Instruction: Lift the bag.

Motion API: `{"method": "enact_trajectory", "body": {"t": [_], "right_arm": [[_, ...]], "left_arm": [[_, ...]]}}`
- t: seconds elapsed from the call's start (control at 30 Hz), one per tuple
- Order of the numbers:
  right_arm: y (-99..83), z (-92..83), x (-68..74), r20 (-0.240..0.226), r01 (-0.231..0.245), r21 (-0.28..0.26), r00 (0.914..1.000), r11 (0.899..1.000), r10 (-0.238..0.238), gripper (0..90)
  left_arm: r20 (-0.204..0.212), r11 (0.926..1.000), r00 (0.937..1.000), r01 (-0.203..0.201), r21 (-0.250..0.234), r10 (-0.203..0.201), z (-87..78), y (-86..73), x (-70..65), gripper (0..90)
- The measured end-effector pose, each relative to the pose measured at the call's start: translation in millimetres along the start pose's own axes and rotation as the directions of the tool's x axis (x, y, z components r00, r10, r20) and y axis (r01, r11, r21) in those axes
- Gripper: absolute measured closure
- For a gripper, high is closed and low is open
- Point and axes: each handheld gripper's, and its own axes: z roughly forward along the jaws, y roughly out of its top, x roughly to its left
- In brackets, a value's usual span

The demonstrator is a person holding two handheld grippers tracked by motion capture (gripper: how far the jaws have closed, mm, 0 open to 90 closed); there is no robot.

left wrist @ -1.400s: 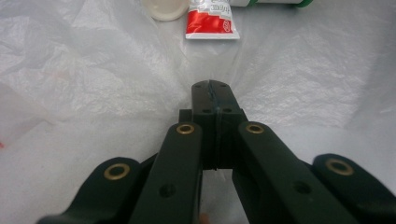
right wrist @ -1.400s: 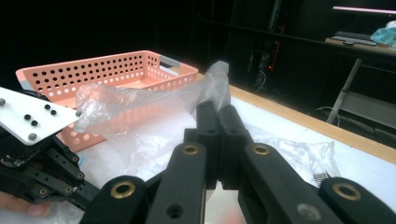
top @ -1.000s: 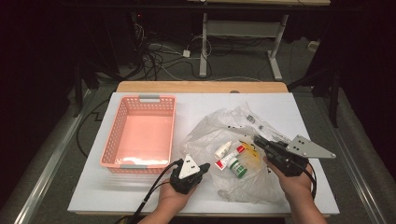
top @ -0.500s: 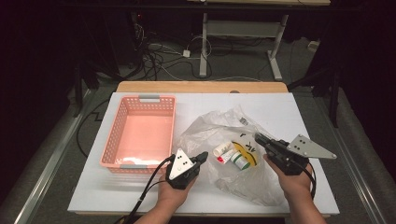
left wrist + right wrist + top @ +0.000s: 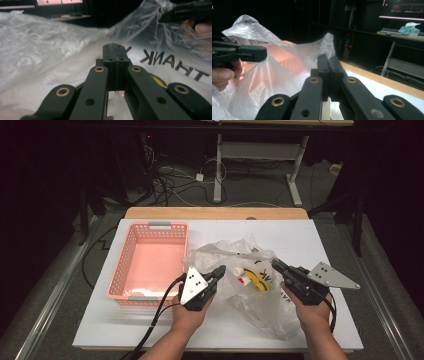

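A clear plastic bag [image 5: 227, 254] printed with "THANK" lies crumpled on the white table [image 5: 320, 240], its mouth lifted between both grippers. Inside it I see a small white bottle [image 5: 241, 274] with a red label and a yellow item [image 5: 258, 280]. My left gripper [image 5: 219, 270] is shut on the bag's left edge, raised off the table. My right gripper [image 5: 275, 264] is shut on the bag's right edge. In the left gripper view the closed jaws [image 5: 114, 47] sit against the bag film [image 5: 50, 55]. In the right gripper view the closed jaws [image 5: 328, 58] meet the bag [image 5: 274, 82], with the left gripper [image 5: 249, 53] beyond.
A pink mesh basket [image 5: 116, 270] stands to the left of the bag with nothing in it. The table's wooden far edge [image 5: 215, 213] runs behind. Cables and desk legs lie on the dark floor beyond.
My left gripper has risen and drawn the bag's left edge up with it, so the bag stands taller. The right gripper has stayed in place.
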Motion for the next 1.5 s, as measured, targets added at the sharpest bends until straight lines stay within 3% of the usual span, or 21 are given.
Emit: {"method": "enact_trajectory", "body": {"t": [0.3,0.5,0.67,0.97,1.27,1.43,1.5], "right_arm": [[21.7,11.0,-9.7,0.045,0.002,-0.075,0.999,0.997,0.001,89.9],[42.7,17.2,-19.1,0.086,0.016,-0.137,0.9962,0.99,-0.004,90.0],[67.4,16.3,-31.6,0.136,0.017,-0.203,0.9907,0.979,0.01,90.0],[106.1,10.0,-49.6,0.216,0.025,-0.291,0.9757,0.957,0.04,90.0],[120.5,9.0,-66.8,0.26,0.041,-0.292,0.9647,0.955,0.038,90.0],[100.8,16.8,-66.2,0.243,0.031,-0.233,0.9696,0.972,0.027,90.0],[89.1,20.0,-65.8,0.24,0.024,-0.208,0.9703,0.978,0.027,90.0]], "left_arm": [[-0.032,0.9949,0.9988,-0.041,-0.092,0.038,10.1,39.3,12.5,88.6],[-0.047,0.9908,0.9982,-0.042,-0.129,0.036,19.1,67.1,21.4,88.6],[-0.053,0.9865,0.9968,-0.066,-0.149,0.059,29.0,92.0,25.4,88.6],[-0.057,0.9755,0.9966,-0.07,-0.209,0.059,40.7,127.8,27.3,88.5],[-0.077,0.9791,0.9948,-0.08,-0.187,0.067,54.2,138.5,35.7,88.5],[-0.065,0.9901,0.9969,-0.053,-0.13,0.045,59.9,119.1,39.4,88.3],[-0.084,0.9947,0.9956,-0.049,-0.091,0.041,60.1,108.5,39.5,87.5]]}}
